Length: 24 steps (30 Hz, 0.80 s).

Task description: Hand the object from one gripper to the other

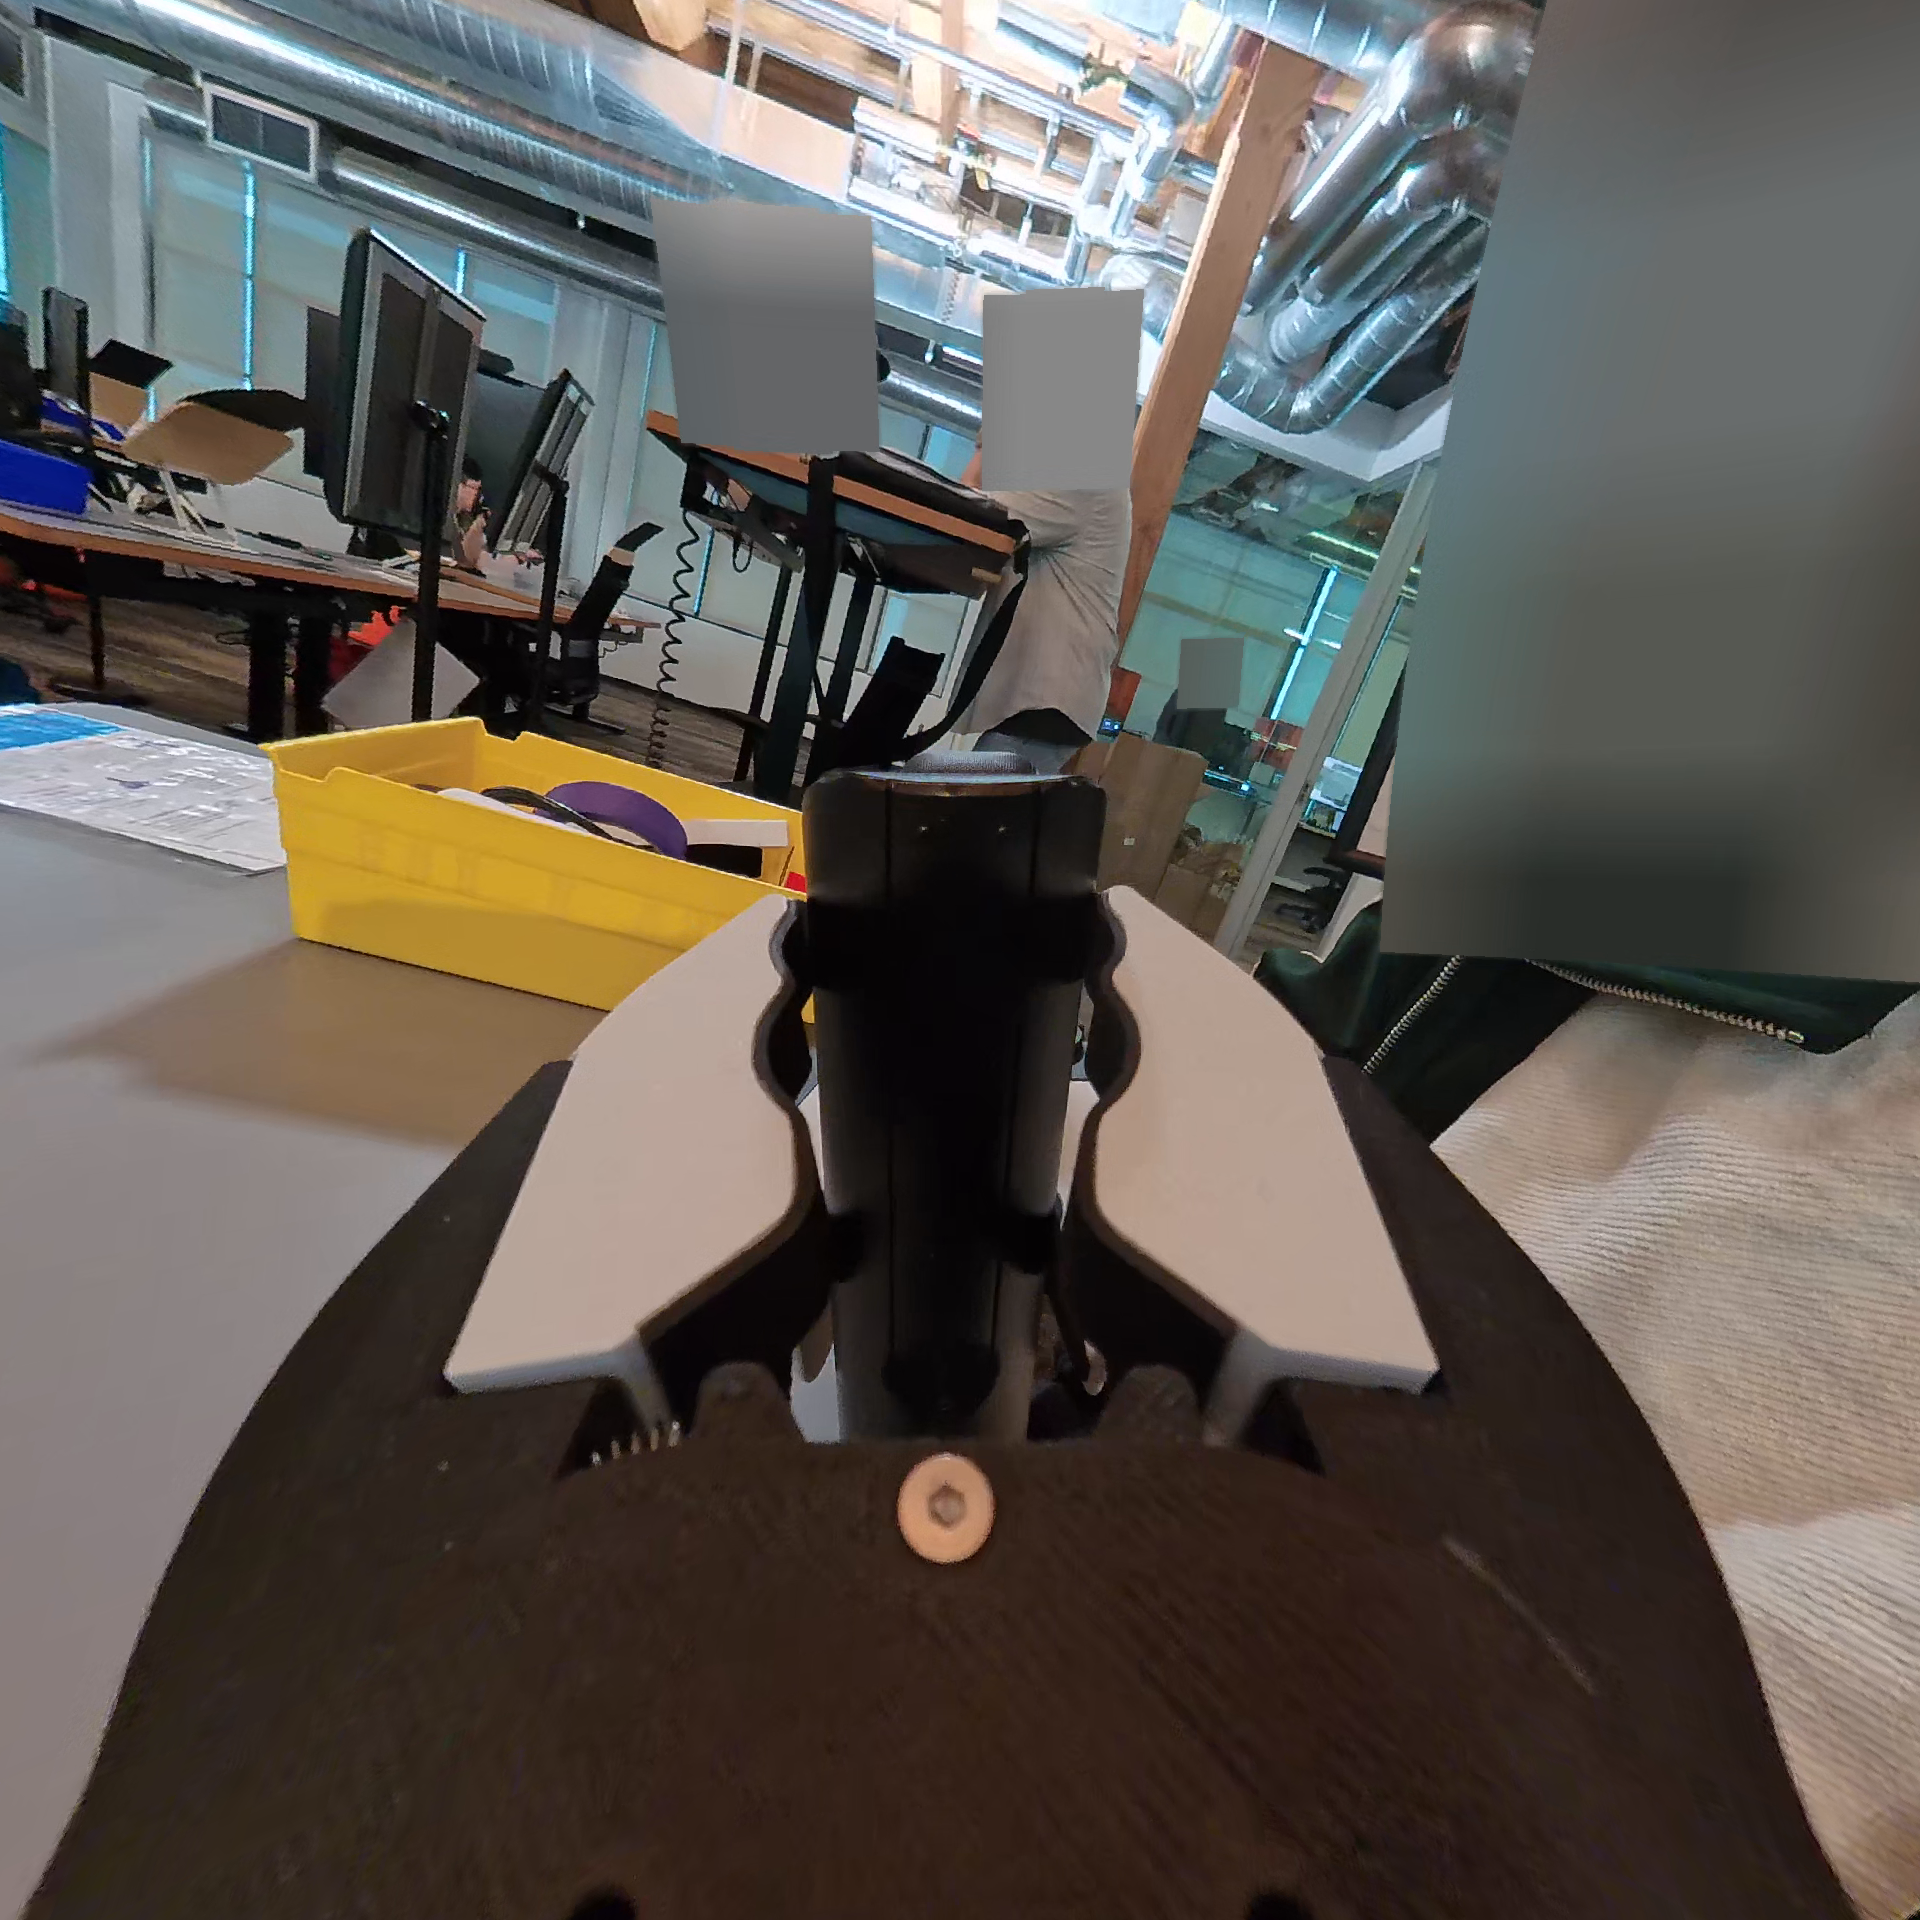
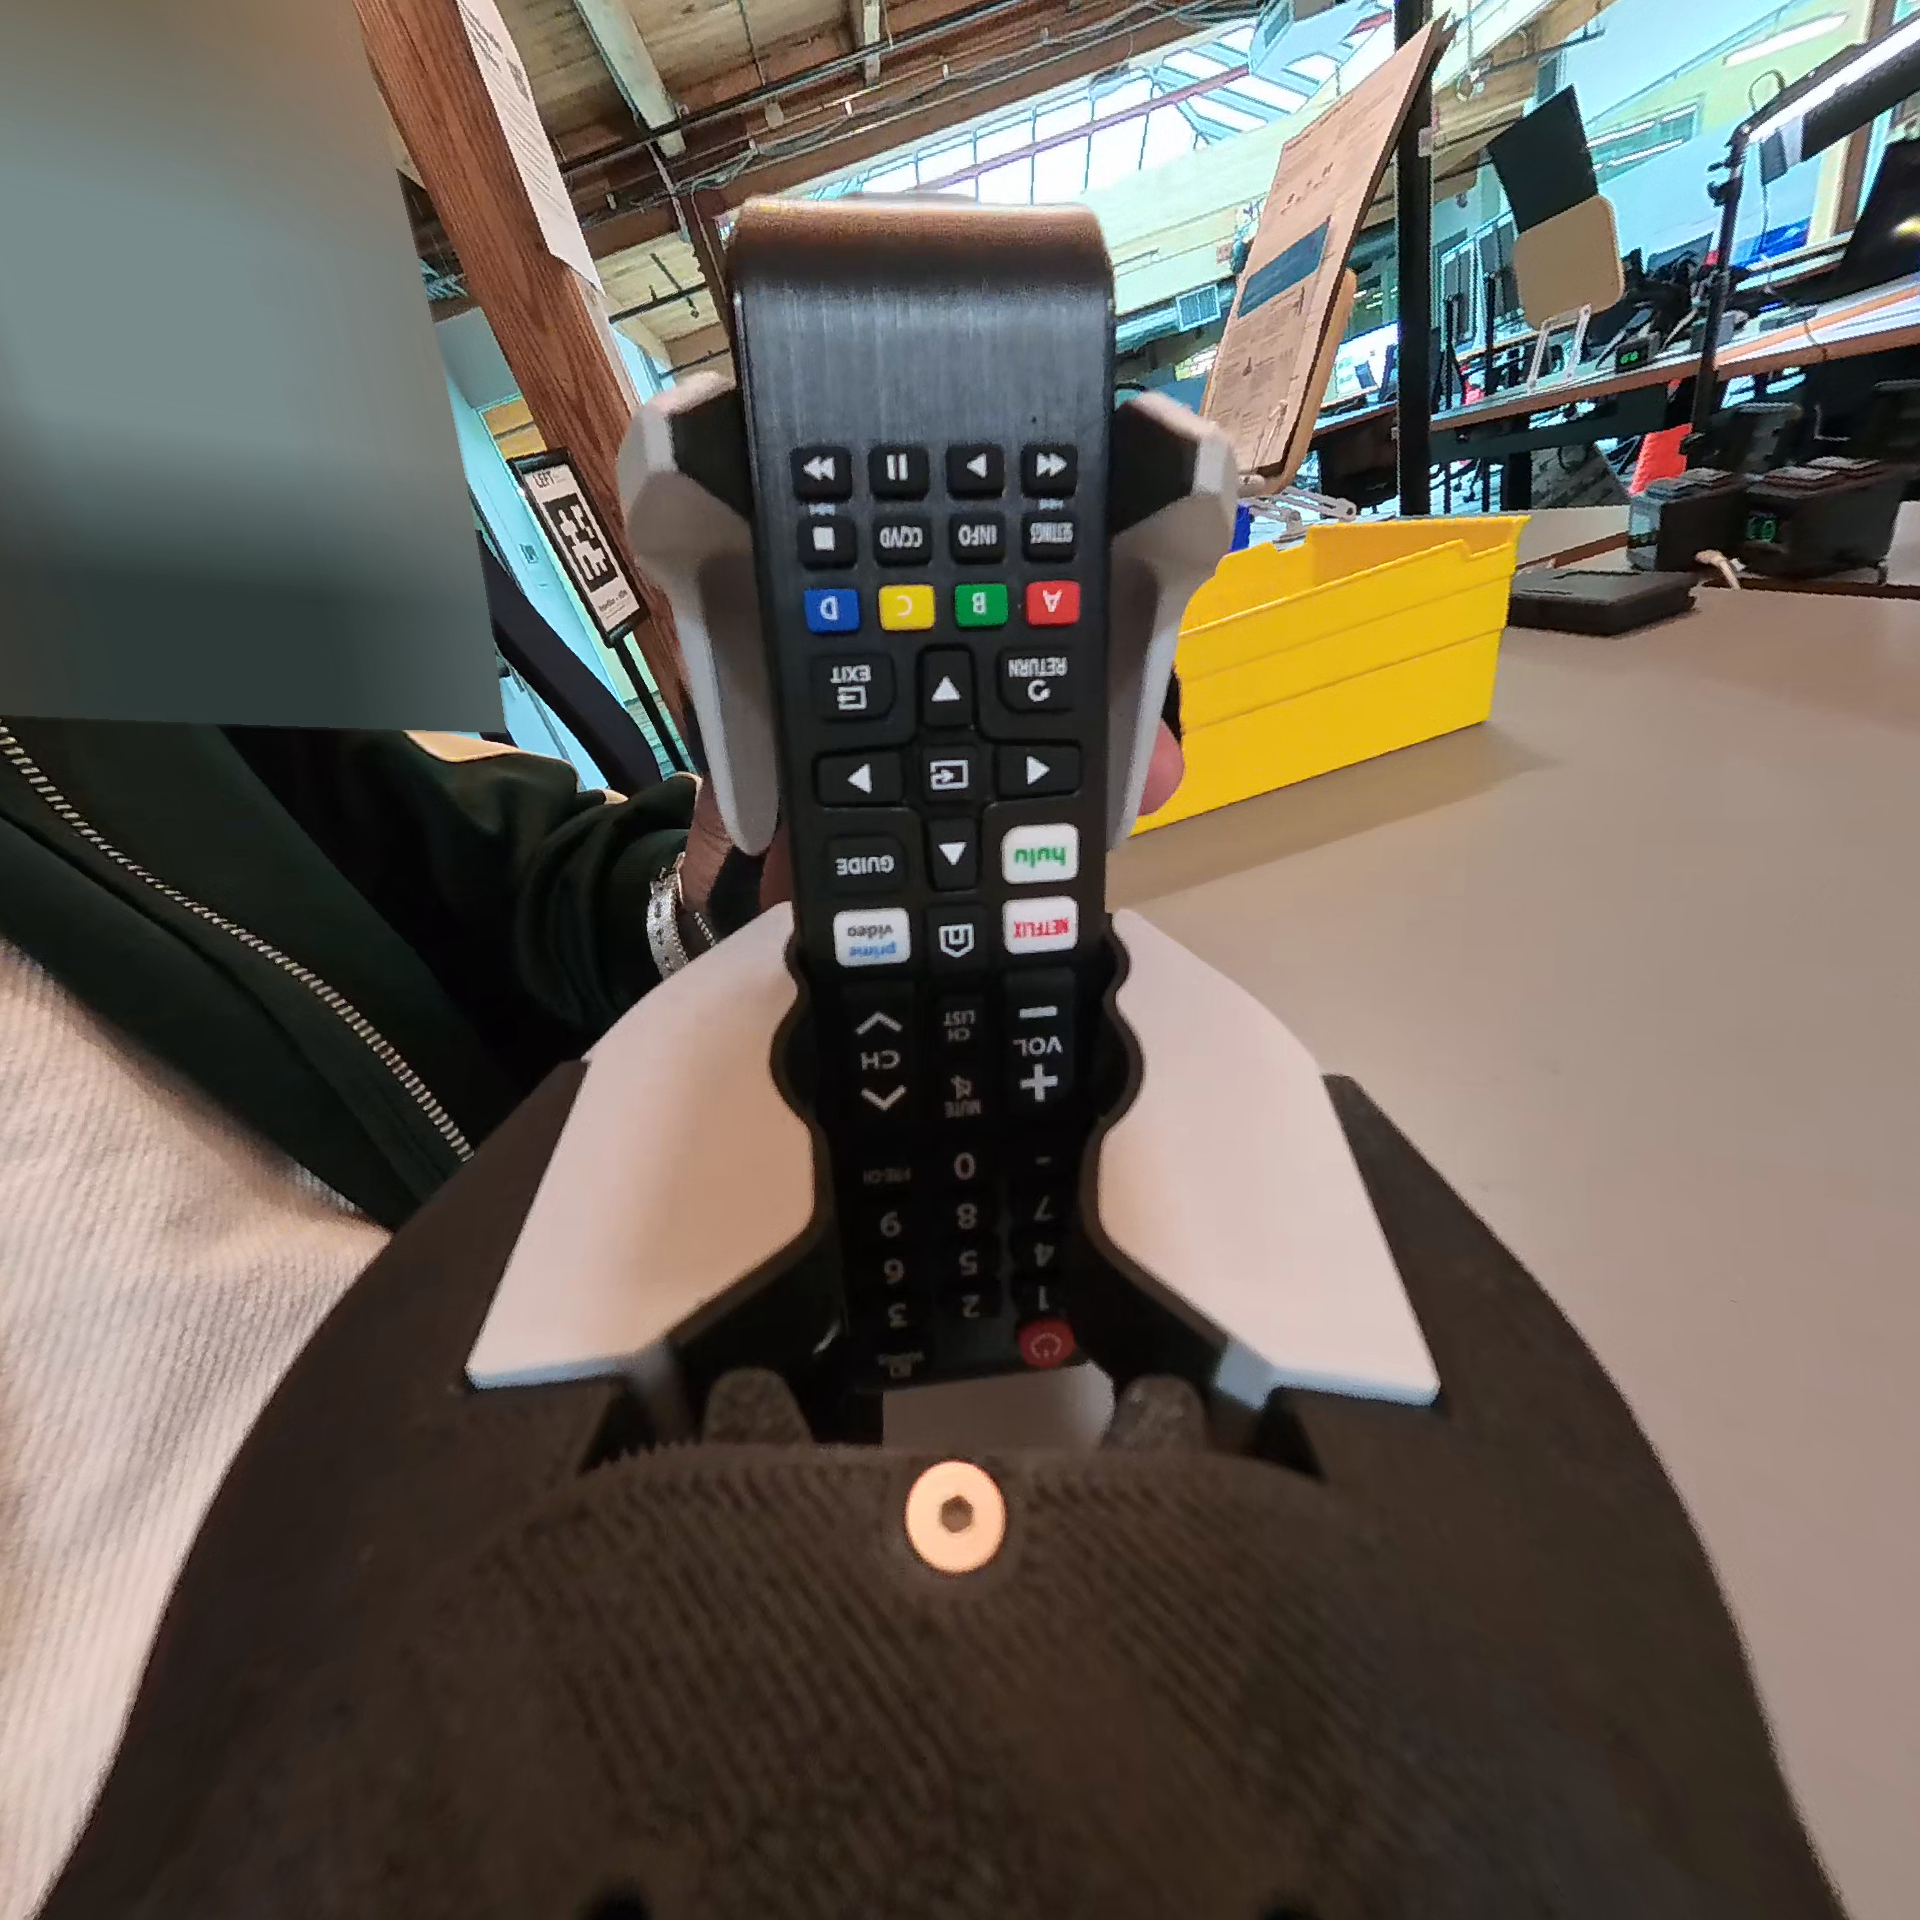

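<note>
A black TV remote [image 2: 945,332] is held by both grippers above the grey table [image 2: 1558,987]. In the right wrist view its button side faces me. My right gripper [image 2: 954,956] is shut on its lower half. The left gripper [image 2: 925,436] shows farther off, its white fingers [image 2: 707,623] clasping the remote's upper half from behind, with a hand behind them. In the left wrist view I see the remote's plain back [image 1: 940,1091] running between the fingers of my left gripper [image 1: 951,935], which is shut on it. The right gripper does not show there.
A yellow bin [image 1: 468,904] holding tape rolls and small items stands on the table, also in the right wrist view [image 2: 1351,644]. Papers [image 1: 125,779] lie at the far left. The person's torso [image 1: 1714,1247] is close by. Desks and monitors stand behind. Left tips to right tips: about 8 centimetres.
</note>
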Each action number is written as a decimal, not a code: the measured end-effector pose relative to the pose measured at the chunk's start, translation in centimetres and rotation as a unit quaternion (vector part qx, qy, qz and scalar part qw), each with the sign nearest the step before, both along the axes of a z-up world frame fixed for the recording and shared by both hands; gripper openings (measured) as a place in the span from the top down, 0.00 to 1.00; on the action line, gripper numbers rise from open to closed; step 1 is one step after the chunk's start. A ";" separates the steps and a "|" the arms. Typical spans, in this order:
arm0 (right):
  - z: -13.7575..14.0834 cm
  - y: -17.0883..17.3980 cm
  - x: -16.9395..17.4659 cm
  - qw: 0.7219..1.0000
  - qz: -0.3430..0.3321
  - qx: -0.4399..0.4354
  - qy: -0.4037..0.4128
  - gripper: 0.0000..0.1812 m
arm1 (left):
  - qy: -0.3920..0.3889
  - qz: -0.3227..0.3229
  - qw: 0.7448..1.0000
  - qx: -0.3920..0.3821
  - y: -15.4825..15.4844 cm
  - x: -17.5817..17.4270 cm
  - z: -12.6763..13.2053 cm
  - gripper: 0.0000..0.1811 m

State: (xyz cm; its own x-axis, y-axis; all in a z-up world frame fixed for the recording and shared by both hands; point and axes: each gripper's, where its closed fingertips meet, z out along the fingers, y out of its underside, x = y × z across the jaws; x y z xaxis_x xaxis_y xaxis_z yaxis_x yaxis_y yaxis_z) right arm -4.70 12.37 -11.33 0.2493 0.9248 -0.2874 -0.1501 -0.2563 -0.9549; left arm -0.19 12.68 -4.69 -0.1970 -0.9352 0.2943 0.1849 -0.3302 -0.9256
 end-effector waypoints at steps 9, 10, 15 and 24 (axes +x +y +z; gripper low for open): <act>0.3 2.2 1.9 0.998 -0.057 -0.021 0.032 0.42 | 0.011 0.027 0.999 0.026 0.6 -0.5 0.1 0.71; 0.3 2.5 2.3 0.997 -0.065 -0.015 0.025 0.40 | 0.012 0.029 0.999 0.025 0.8 -0.7 0.1 0.71; -0.5 3.5 3.9 0.995 -0.098 0.023 -0.026 0.37 | 0.025 0.044 0.998 0.023 2.1 -1.5 -0.4 0.71; -0.4 4.0 4.6 0.994 -0.105 0.010 -0.009 0.39 | 0.020 0.055 0.998 0.011 3.5 -2.5 -0.5 0.72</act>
